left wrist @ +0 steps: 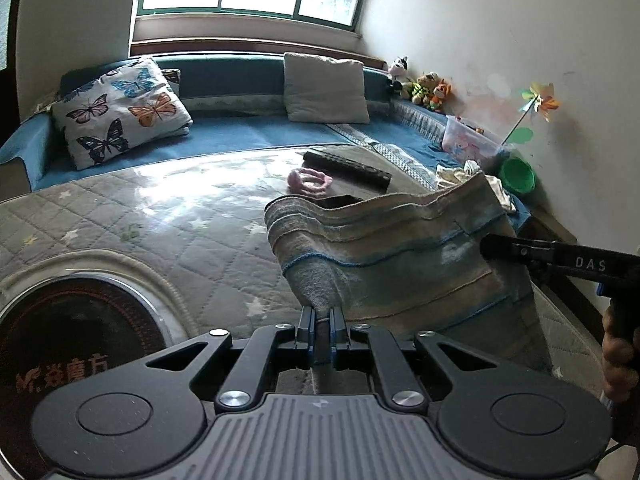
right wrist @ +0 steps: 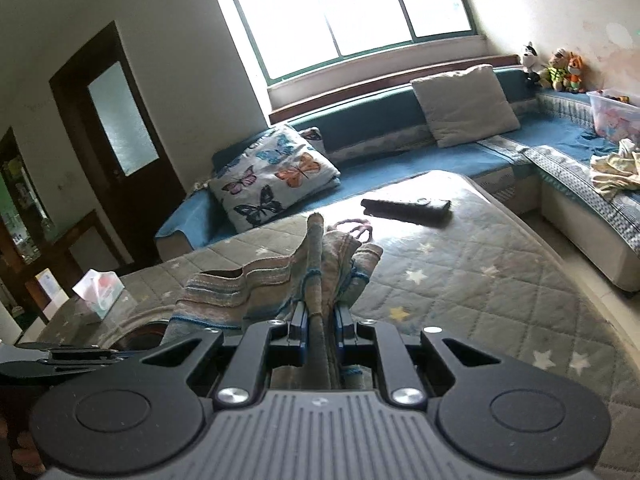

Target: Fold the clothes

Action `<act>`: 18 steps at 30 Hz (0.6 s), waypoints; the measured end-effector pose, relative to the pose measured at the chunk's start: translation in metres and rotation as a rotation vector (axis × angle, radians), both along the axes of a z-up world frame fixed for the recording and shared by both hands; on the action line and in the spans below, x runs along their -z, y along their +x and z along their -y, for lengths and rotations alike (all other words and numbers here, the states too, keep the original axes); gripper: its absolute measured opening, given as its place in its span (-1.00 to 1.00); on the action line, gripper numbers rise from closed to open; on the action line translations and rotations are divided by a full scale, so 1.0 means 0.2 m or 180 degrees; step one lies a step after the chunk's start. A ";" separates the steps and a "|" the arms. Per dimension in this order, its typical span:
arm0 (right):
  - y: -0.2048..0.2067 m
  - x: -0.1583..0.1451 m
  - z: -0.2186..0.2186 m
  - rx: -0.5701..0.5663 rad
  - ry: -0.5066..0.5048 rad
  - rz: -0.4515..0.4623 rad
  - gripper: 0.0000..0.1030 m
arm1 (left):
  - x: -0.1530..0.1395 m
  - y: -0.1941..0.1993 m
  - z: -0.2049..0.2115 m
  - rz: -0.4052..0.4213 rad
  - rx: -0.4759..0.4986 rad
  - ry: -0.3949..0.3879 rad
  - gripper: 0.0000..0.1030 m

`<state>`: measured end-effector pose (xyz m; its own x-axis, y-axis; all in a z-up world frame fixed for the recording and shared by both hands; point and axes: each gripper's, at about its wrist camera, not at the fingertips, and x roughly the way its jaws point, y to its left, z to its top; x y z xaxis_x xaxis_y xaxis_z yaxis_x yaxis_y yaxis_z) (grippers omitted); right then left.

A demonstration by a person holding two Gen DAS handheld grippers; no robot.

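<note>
Both clamped on the striped towel (left wrist: 384, 248): left hand-held gripper (left wrist: 322, 314), right hand-held gripper (right wrist: 320, 312). Keep edge taut, lower evenly onto tabletop (left wrist: 160, 216).

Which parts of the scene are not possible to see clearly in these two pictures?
- Towel lower edge: left wrist view, hidden behind the left gripper.
- Towel's far side: right wrist view, bunched folds around the right gripper.
- Dark flat object: too blurred to identify.
- Window: overexposed.
</note>
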<state>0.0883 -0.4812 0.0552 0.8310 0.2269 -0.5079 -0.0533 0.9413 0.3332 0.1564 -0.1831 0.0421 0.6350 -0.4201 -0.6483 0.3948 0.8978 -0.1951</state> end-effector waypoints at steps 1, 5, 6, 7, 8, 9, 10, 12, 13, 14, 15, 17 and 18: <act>0.00 0.01 0.01 0.0019 0.0001 -0.0021 -0.77 | 0.00 0.00 0.01 -0.0008 0.0009 0.0010 -0.85; 0.01 0.05 0.03 0.0075 0.0021 -0.0077 -0.77 | 0.03 0.02 0.05 -0.0042 0.0042 0.0053 -0.86; 0.02 0.06 0.03 0.0083 0.0019 -0.0096 -0.77 | 0.04 0.03 0.05 -0.0051 0.0049 0.0064 -0.86; 0.03 0.07 0.04 0.0092 0.0013 -0.0117 -0.77 | 0.05 0.04 0.06 -0.0061 0.0056 0.0075 -0.85; 0.04 0.08 0.04 0.0101 0.0007 -0.0139 -0.77 | 0.06 0.04 0.07 -0.0075 0.0059 0.0084 -0.85; 0.05 0.09 0.04 0.0111 0.0004 -0.0161 -0.77 | 0.07 0.05 0.07 -0.0092 0.0060 0.0092 -0.85; 0.06 0.10 0.04 0.0123 0.0008 -0.0183 -0.77 | 0.08 0.06 0.08 -0.0108 0.0061 0.0101 -0.85; 0.08 0.13 0.05 0.0150 0.0018 -0.0230 -0.77 | 0.10 0.07 0.08 -0.0143 0.0062 0.0118 -0.85; 0.09 0.15 0.06 0.0160 0.0020 -0.0247 -0.77 | 0.11 0.08 0.08 -0.0158 0.0063 0.0128 -0.85; 0.09 0.16 0.06 0.0170 0.0020 -0.0265 -0.77 | 0.12 0.09 0.07 -0.0172 0.0063 0.0138 -0.85; 0.10 0.17 0.06 0.0179 0.0015 -0.0286 -0.77 | 0.13 0.09 0.07 -0.0186 0.0064 0.0147 -0.85; 0.12 0.20 0.06 0.0196 0.0009 -0.0331 -0.77 | 0.15 0.10 0.07 -0.0211 0.0071 0.0163 -0.85; 0.13 0.21 0.07 0.0205 0.0006 -0.0353 -0.76 | 0.16 0.11 0.07 -0.0219 0.0073 0.0173 -0.85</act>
<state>0.1135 -0.4943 0.0132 0.7825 0.1760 -0.5972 0.0444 0.9410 0.3355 0.1781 -0.1979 0.0103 0.5788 -0.3971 -0.7123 0.4029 0.8986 -0.1736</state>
